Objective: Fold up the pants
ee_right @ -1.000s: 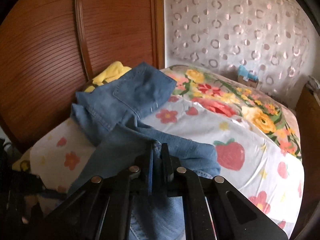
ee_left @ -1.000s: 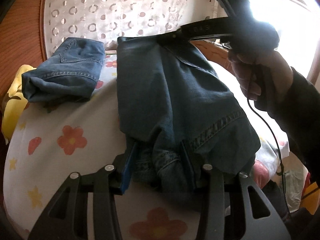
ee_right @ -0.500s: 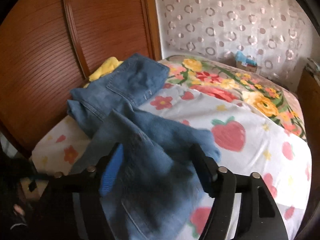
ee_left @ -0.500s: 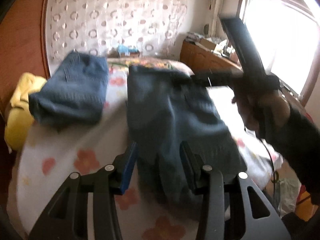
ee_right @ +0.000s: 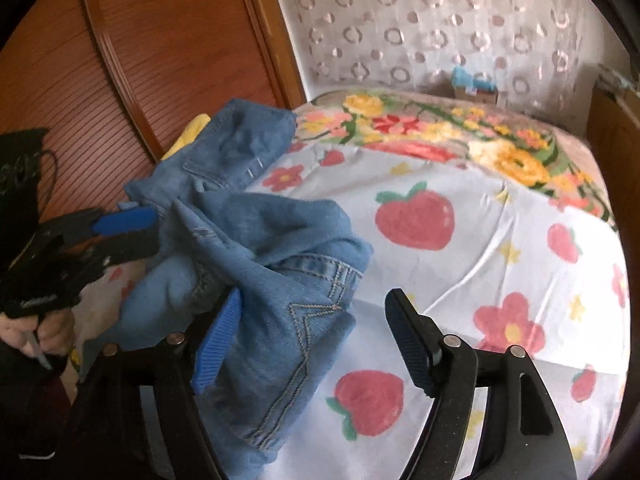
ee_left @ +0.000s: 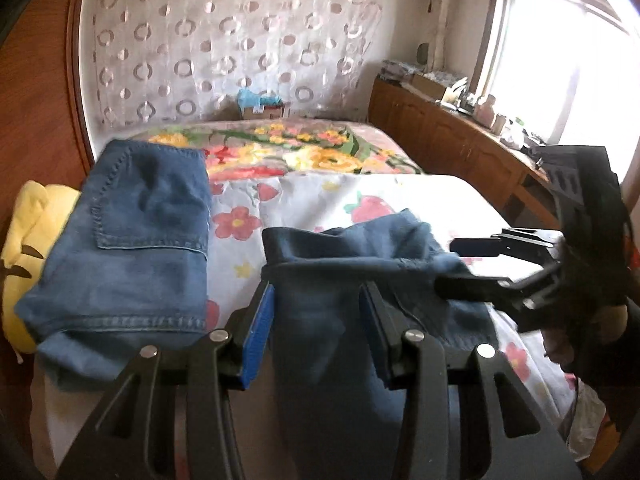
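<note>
Left gripper (ee_left: 316,324): I read jaws apart, astride pants (ee_left: 360,320).
Right gripper (ee_right: 316,340): jaws wide, empty.
Risk: unheld fold on bed (ee_right: 460,280) may slump open.

Your blue denim pants (ee_left: 360,280) lie bunched at lower centre of the left wrist frame, folded over on the flowered sheet. In the right wrist frame they sit left of centre, rumpled, belt loops and orange stitching showing (ee_right: 272,264).
</note>
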Demonstrator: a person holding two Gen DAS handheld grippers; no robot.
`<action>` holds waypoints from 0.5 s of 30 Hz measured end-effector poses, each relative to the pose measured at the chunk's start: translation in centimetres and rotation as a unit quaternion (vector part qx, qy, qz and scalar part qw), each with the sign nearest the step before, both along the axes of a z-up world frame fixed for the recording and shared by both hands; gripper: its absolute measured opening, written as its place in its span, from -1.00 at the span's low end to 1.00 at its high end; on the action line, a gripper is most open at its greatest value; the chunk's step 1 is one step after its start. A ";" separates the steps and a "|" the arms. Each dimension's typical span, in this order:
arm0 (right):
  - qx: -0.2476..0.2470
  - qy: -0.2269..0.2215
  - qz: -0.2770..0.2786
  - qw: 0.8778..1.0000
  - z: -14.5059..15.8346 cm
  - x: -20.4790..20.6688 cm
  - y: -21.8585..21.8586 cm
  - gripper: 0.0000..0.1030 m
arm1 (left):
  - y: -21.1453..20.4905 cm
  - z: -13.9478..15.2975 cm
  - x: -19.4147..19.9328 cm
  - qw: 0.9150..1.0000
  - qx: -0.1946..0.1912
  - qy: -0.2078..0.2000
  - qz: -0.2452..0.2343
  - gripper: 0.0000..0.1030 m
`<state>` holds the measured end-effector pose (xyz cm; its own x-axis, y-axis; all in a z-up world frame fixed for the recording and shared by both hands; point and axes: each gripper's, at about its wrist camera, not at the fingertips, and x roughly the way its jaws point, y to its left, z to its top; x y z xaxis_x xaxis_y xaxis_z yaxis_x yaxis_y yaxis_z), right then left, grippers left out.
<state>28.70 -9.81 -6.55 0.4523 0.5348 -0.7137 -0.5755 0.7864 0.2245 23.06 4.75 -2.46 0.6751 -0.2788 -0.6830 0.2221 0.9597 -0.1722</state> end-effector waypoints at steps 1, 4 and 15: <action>0.004 0.007 0.001 1.000 -0.4 0.3 0.1 0.58 | 0.1 -0.7 0.6 1.000 0.006 0.008 0.005 -0.17; 0.008 0.025 0.011 1.000 -1.6 0.9 0.5 0.59 | -0.1 -2.3 0.9 0.999 0.013 0.028 0.007 -0.17; 0.044 0.076 0.048 0.995 -3.9 0.7 1.7 0.42 | 1.1 -4.3 1.3 0.998 -0.036 0.049 0.001 -0.09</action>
